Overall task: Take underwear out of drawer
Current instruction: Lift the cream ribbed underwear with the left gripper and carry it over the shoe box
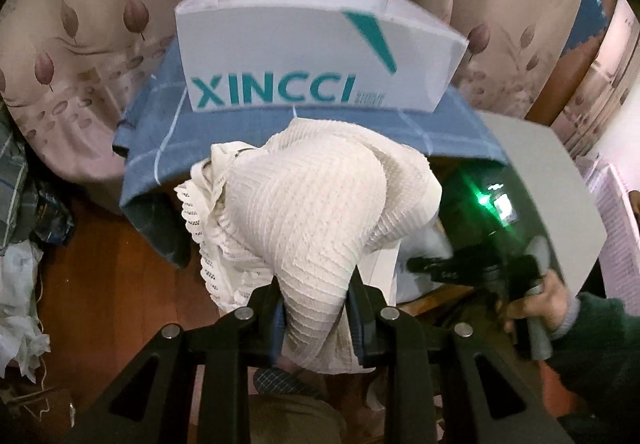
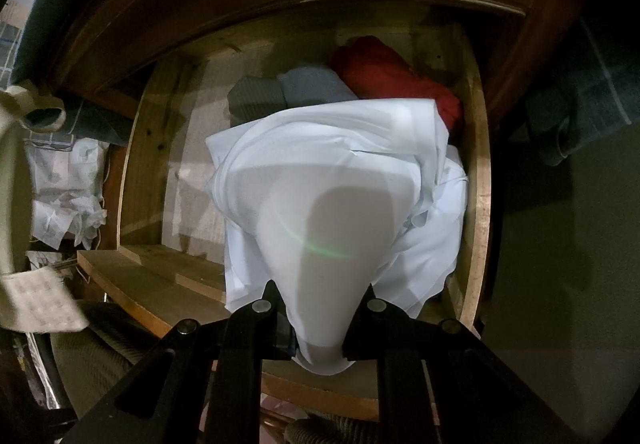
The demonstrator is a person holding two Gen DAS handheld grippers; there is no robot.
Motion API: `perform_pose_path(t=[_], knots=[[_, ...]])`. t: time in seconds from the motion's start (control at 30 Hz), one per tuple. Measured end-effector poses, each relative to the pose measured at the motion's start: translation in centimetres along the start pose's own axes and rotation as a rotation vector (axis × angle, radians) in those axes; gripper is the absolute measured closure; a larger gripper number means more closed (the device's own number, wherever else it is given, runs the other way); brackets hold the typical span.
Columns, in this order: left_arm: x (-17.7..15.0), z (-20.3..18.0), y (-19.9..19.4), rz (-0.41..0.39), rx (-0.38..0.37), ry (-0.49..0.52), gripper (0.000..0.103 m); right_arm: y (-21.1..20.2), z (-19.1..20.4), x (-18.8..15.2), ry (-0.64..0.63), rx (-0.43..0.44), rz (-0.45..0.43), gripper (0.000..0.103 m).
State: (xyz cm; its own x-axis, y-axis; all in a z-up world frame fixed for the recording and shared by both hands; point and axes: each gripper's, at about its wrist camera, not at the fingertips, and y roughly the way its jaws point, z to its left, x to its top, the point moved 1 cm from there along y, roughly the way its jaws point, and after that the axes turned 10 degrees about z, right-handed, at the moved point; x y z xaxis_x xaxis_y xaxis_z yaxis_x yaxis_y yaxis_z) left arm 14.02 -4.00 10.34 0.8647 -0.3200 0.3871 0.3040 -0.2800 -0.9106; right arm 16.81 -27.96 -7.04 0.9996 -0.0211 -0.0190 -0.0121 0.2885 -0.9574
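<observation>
Underwear, cream and lacy [image 1: 308,211], is pinched in the left gripper [image 1: 316,318] in front of a white XINCCI box [image 1: 304,55] on a blue cloth [image 1: 224,131]. Pale blue underwear [image 2: 332,203] is held tight by the right gripper [image 2: 320,328] over the open wooden drawer [image 2: 478,171], beside red [image 2: 384,75] and grey [image 2: 288,91] folded clothes

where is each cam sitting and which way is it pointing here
Left wrist: rides the left tongs, looking along them at the cream ribbed underwear they clamp, XINCCI box beyond; the person's right hand shows.
Right wrist: rides the right tongs, looking down into the wooden drawer at the pale underwear they clamp.
Shared: no object clearly appears in both.
</observation>
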Motion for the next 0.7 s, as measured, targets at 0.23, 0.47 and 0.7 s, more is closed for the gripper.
perform_pose_path(t=[0.23, 0.47, 0.7], knots=[[0.8, -0.4, -4.5, -0.080, -0.008, -0.001, 0.077, 0.0, 0.1, 0.0, 0.000, -0.001, -0.003, 0.090], [3.7, -1.5, -8.5, -0.187, 0.030, 0.035, 0.077, -0.1, 0.4, 0.0, -0.003, -0.007, -0.009, 0.090], [8.7, -1.7, -12.0, -0.318, 0.079, 0.022, 0.077, -0.1, 0.4, 0.1, -0.007, -0.010, -0.007, 0.090]])
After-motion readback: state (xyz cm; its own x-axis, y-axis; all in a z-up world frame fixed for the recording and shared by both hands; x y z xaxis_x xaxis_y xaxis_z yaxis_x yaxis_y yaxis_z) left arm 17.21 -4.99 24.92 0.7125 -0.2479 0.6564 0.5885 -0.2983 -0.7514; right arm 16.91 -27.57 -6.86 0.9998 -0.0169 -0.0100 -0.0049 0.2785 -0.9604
